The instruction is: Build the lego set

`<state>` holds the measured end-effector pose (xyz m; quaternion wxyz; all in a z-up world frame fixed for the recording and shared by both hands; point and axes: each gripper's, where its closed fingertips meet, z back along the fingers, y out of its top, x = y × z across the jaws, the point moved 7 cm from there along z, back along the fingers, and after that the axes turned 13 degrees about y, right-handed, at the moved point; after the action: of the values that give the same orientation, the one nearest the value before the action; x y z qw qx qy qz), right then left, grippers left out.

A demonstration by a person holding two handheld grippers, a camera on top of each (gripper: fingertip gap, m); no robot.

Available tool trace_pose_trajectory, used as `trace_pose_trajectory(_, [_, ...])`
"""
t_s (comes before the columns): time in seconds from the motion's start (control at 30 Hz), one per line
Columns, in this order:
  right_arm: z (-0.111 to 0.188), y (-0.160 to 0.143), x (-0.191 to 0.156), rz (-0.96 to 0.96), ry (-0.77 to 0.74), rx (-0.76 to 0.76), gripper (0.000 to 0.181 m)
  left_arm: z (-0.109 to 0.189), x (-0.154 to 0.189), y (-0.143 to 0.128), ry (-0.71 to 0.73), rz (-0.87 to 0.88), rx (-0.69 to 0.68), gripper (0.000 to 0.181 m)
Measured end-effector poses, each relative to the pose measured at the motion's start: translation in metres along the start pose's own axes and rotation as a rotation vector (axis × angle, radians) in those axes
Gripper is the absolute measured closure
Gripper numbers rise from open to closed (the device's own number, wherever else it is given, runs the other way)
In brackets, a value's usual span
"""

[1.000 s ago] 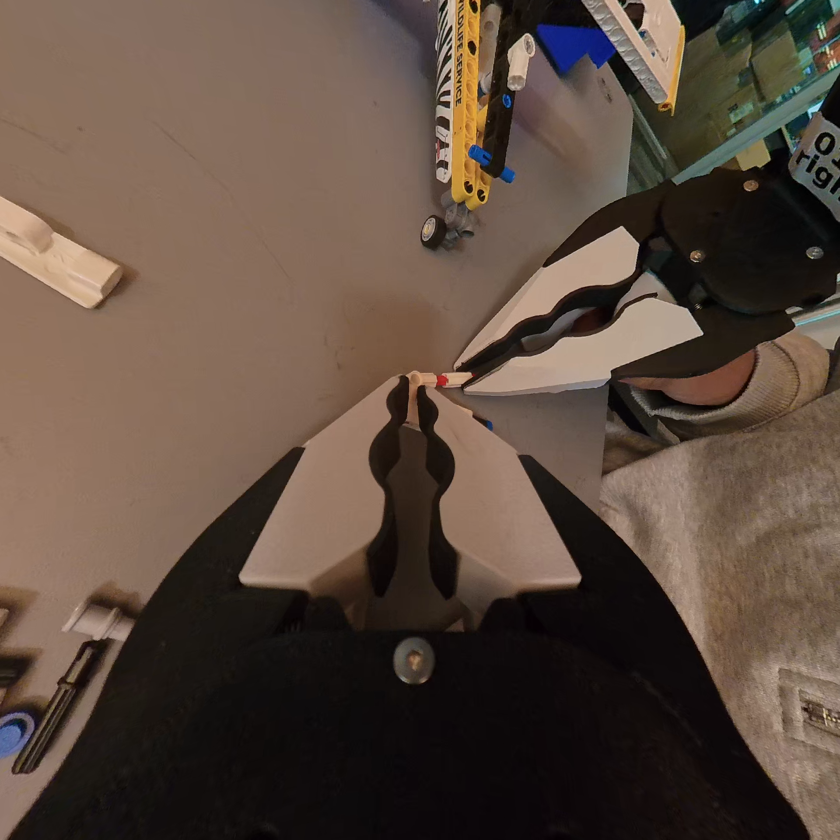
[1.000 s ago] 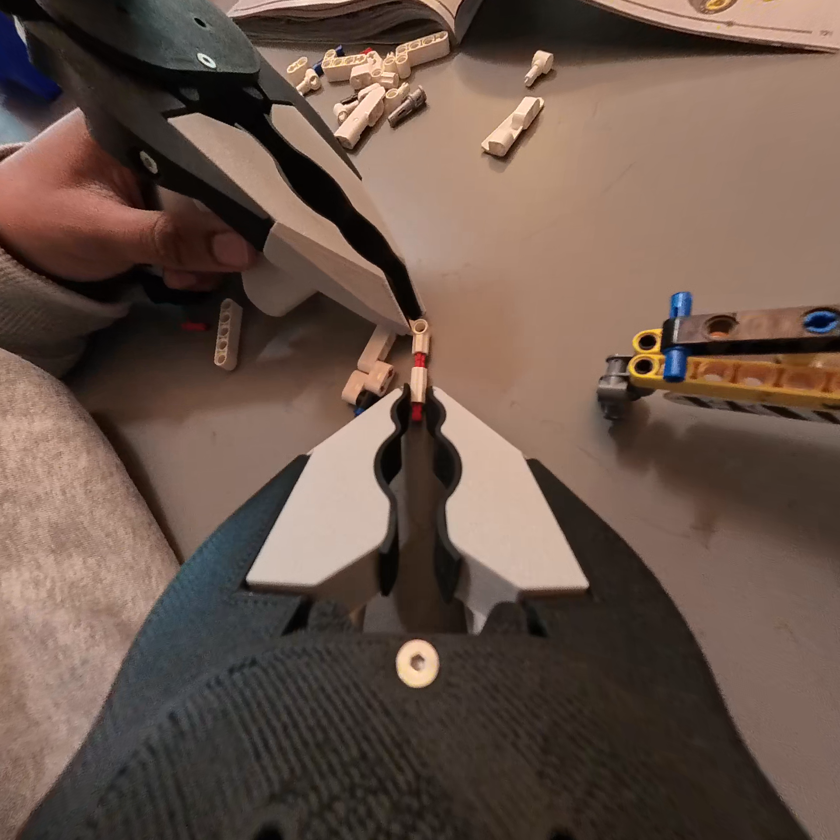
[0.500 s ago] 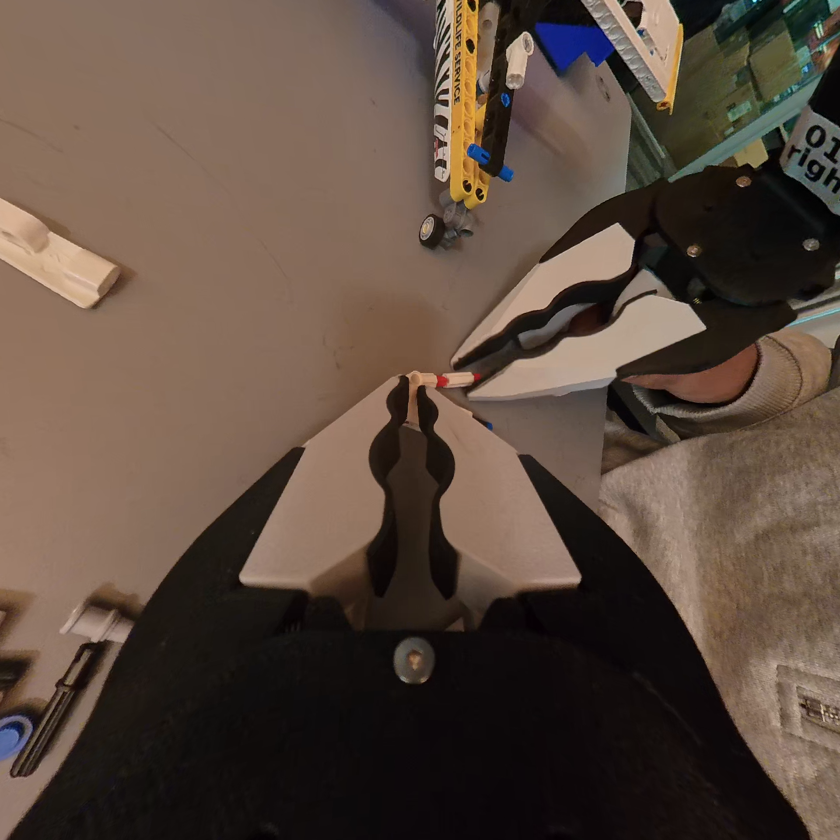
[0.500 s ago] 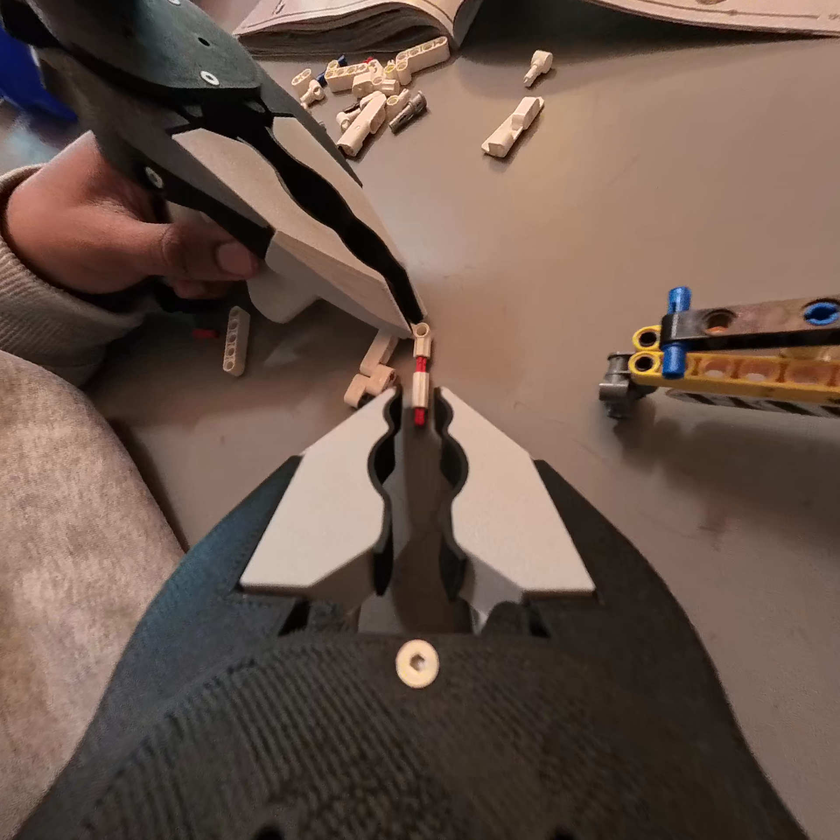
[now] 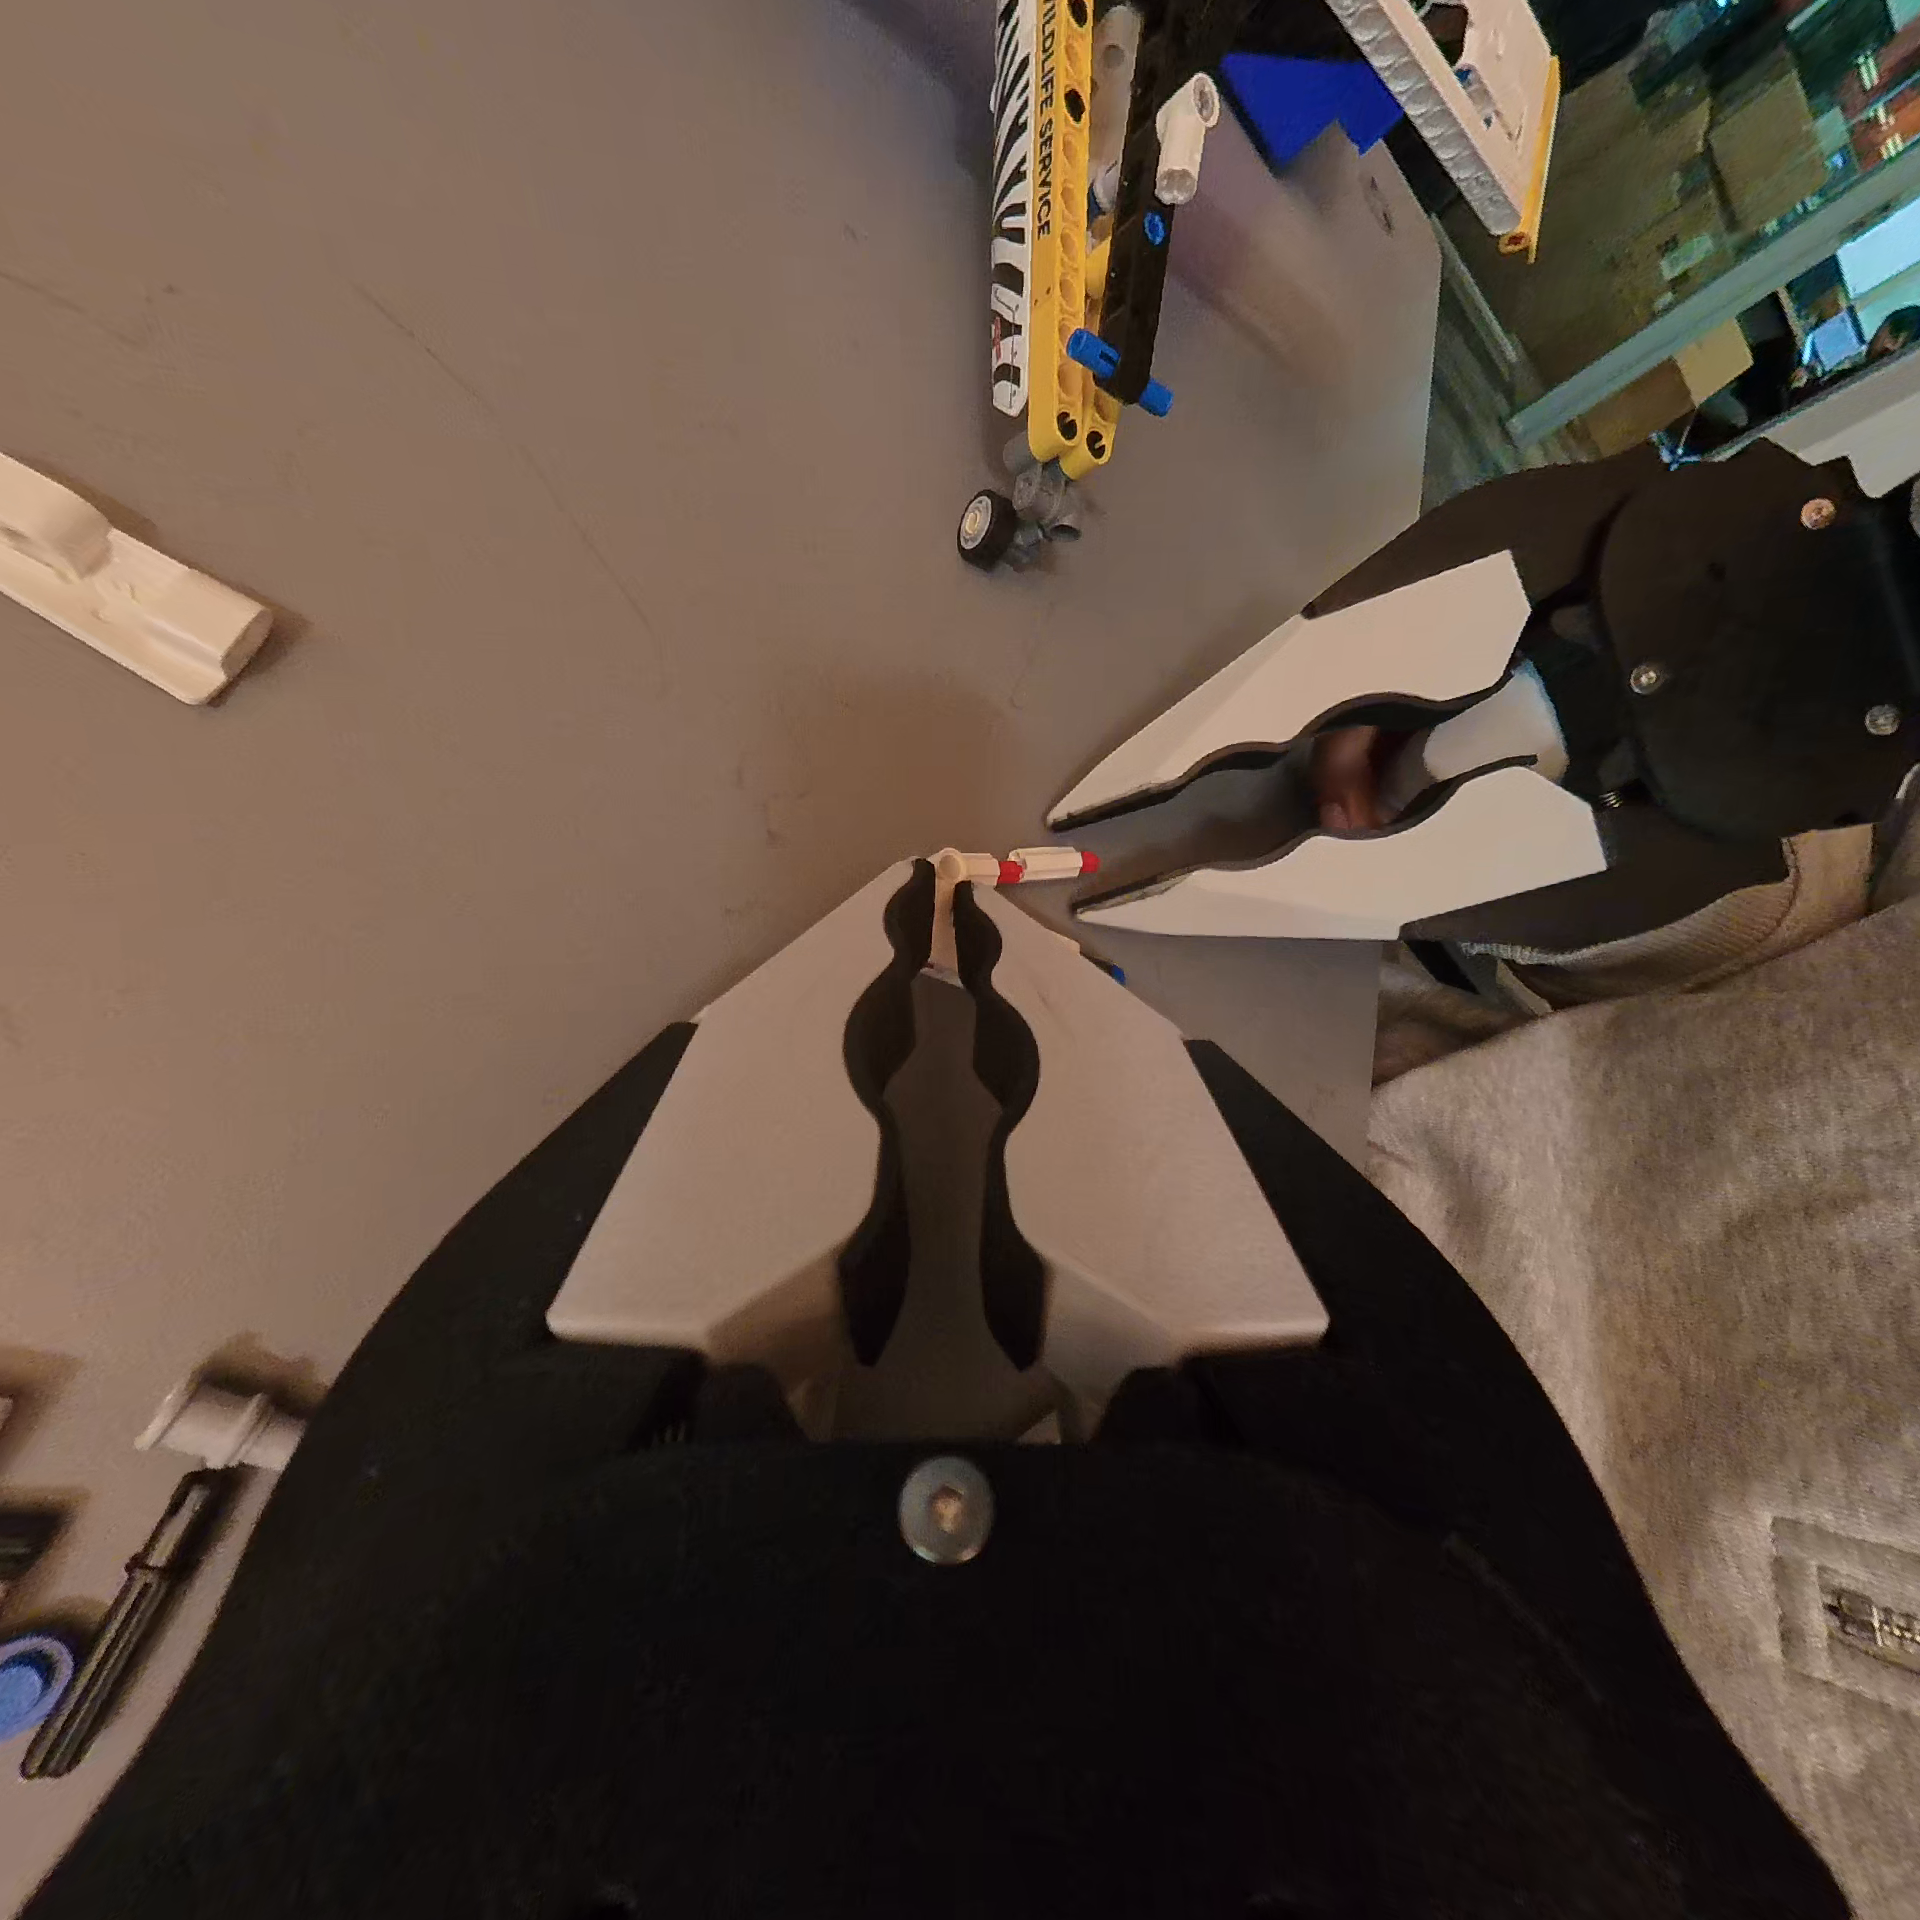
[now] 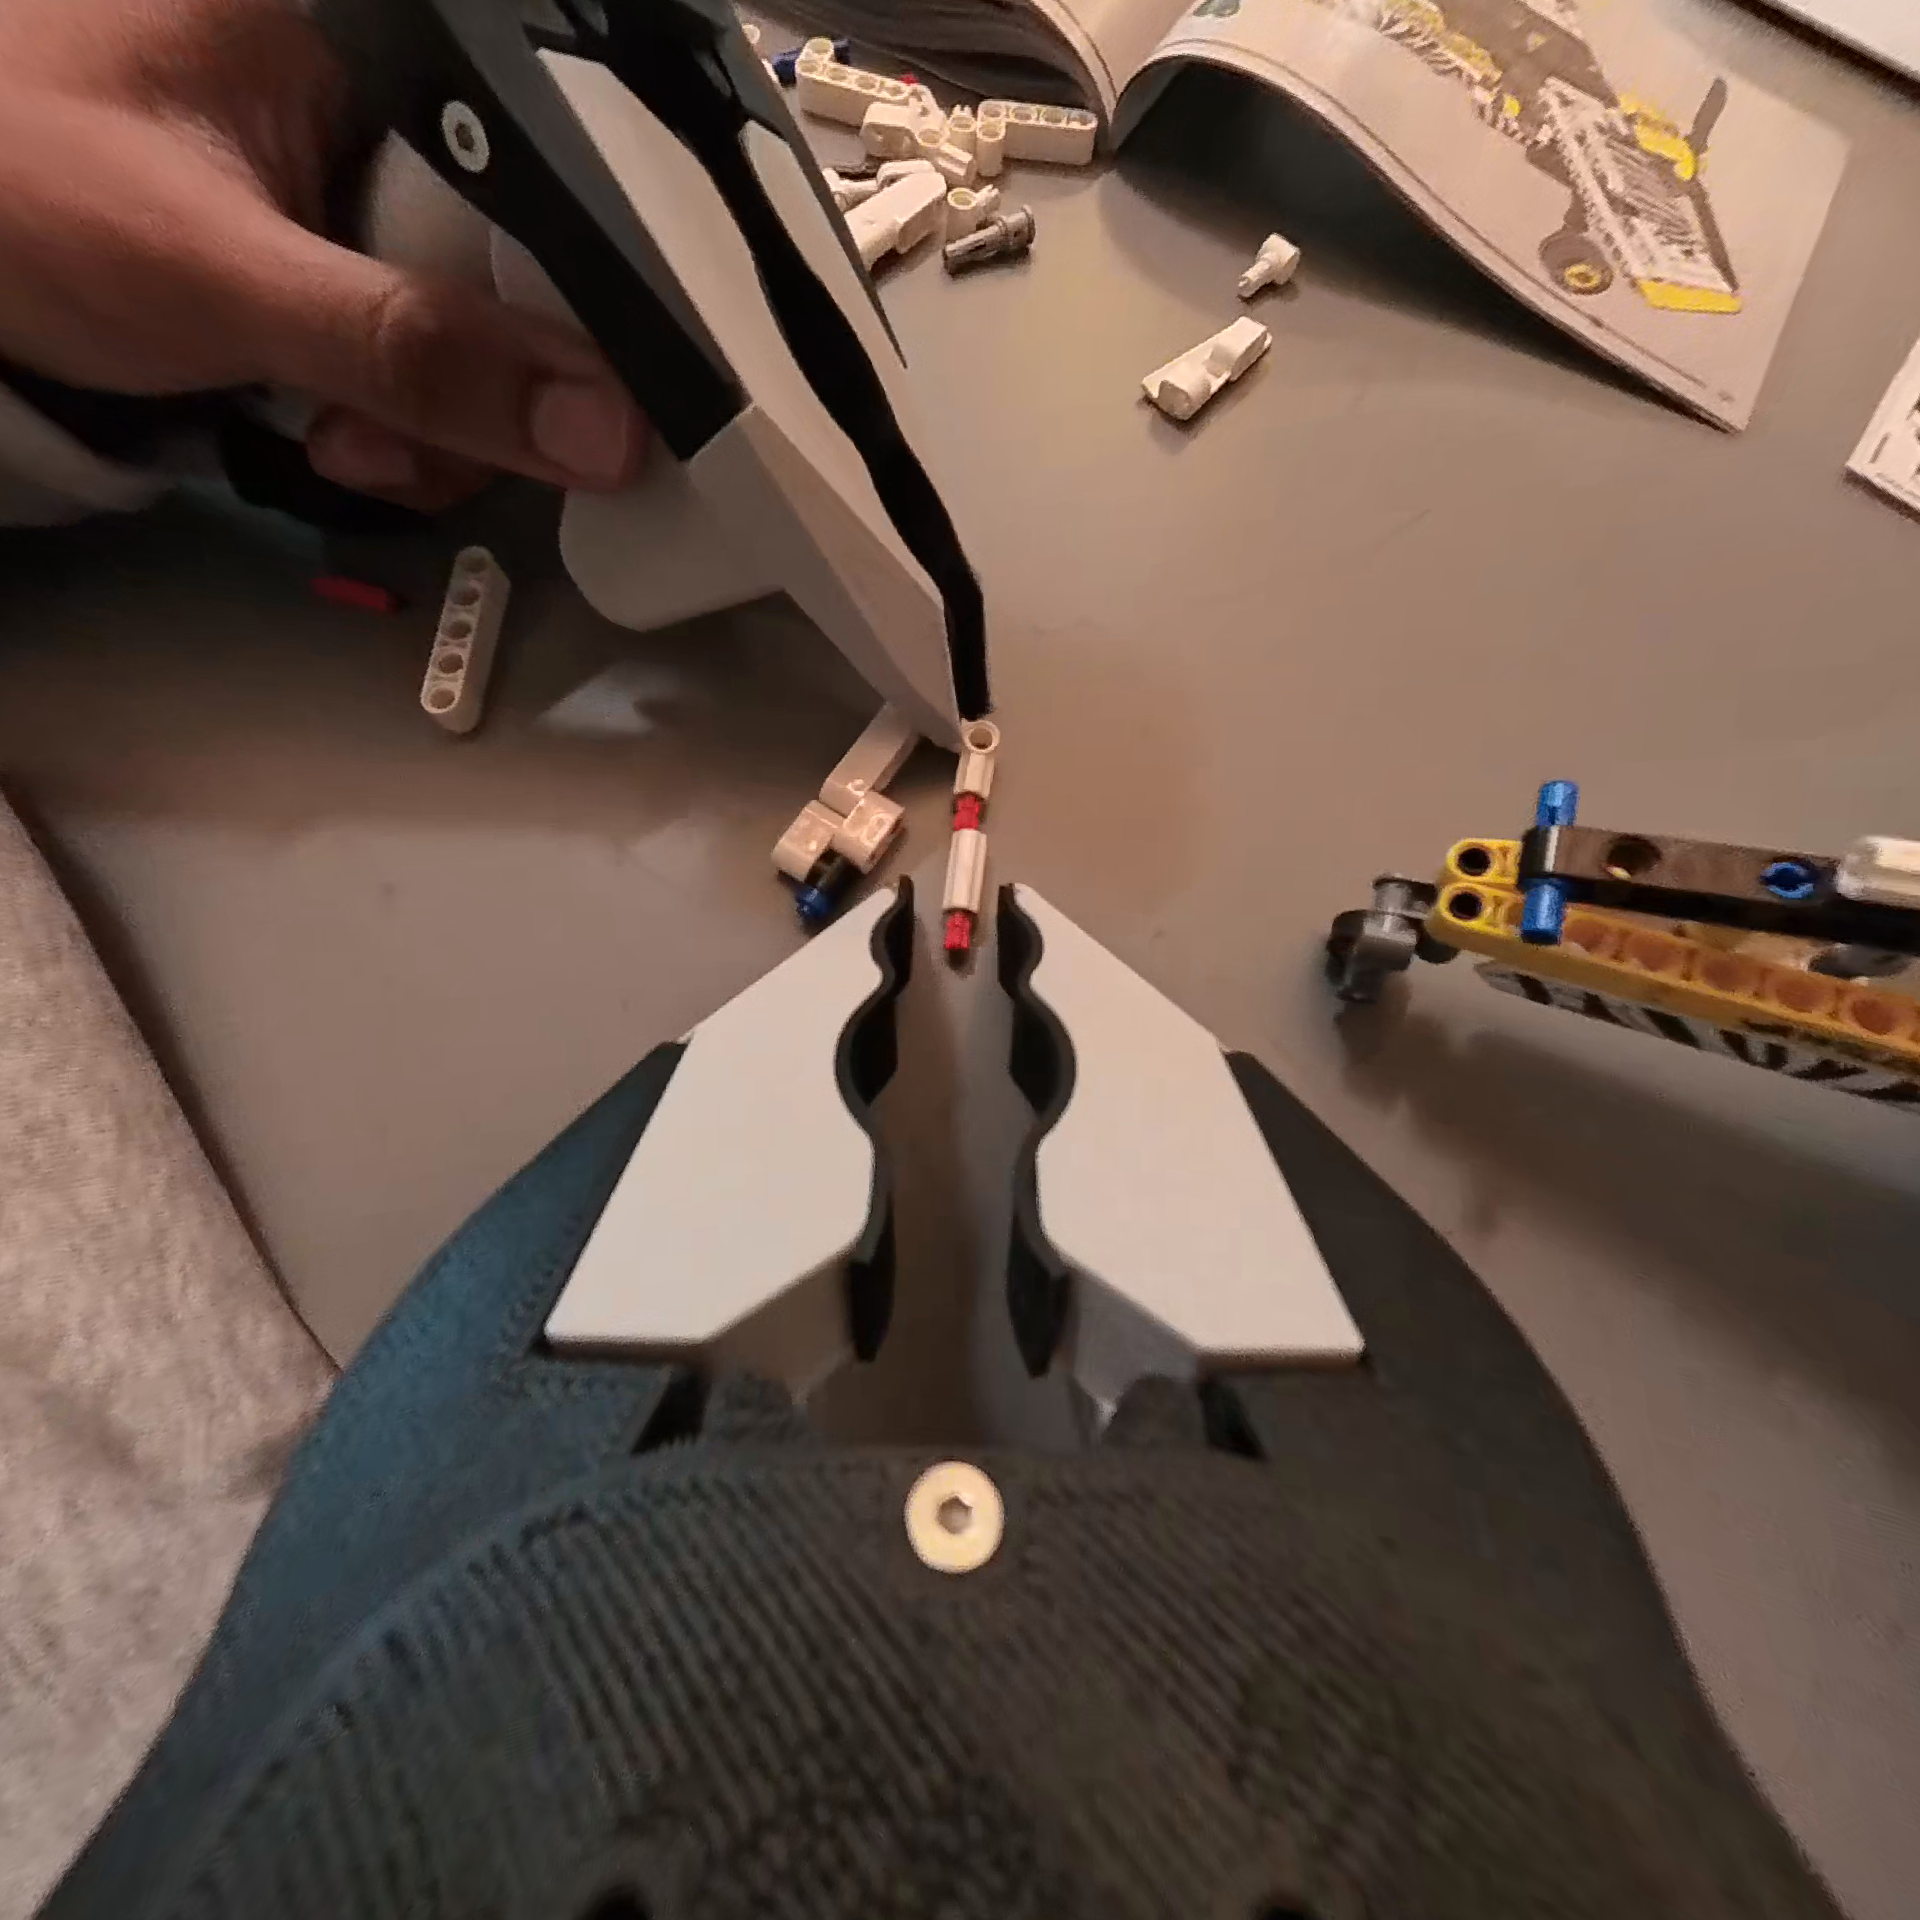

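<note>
Red axle (image 6: 965,868) with two white connector sleeves

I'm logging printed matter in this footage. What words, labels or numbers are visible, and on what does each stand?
Yellow beam of the part-built model: black lettering along its side, legible, but I do not copy out writing.
Instruction booklet: print too small to read.
Loose sheet at the right edge: too small to read.
Sweatshirt tag: blurred.
</note>
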<state>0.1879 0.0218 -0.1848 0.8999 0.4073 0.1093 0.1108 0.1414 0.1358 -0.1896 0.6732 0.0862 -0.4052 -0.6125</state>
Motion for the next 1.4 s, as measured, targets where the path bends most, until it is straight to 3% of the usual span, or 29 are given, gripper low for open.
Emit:
trace_pose_trajectory(0.1, [-0.0018,0.0003,-0.0003,0.012,-0.009,-0.012,0.175,0.0000,0.0000,0.0000,0.000,0.000,0.000,0.179])
trace_pose_trajectory(0.87, [-0.0022,0.0012,0.0048,-0.182,0.086,0.026,0.176,0.0002,0.0014,-0.0011,-0.004,0.005,0.003,0.181])
trace_pose_trajectory(1.4, [-0.0034,0.0020,0.0047,-0.192,0.004,0.032,0.176,0.0009,0.0012,-0.0012,0.011,0.005,0.012,0.180])
